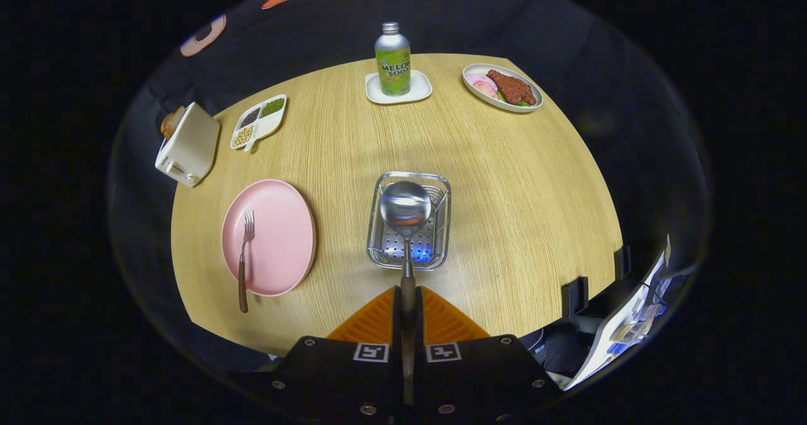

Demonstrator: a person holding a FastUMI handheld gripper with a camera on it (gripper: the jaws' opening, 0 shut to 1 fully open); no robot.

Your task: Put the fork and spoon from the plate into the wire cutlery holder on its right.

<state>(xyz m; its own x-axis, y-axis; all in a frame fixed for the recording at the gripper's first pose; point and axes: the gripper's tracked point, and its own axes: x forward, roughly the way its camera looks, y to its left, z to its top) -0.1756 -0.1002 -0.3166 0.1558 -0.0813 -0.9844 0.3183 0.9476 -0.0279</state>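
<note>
My gripper [408,299] is shut on the handle of the spoon [405,209], whose shiny bowl hangs over the wire cutlery holder [438,185] just ahead of the fingers. The holder is a square metal basket with a perforated floor. Left of it lies the pink plate [277,223], with the fork [243,261] resting on its left side, tines pointing away and its brown handle sticking out over the plate's near rim onto the wooden table [517,192].
Beyond the holder, a soda bottle [393,59] stands on a white coaster. A plate of food [502,87] is at the far right, a divided snack tray [259,121] and a toaster [188,145] at the far left. Clamps and papers [621,330] sit off the table's near right edge.
</note>
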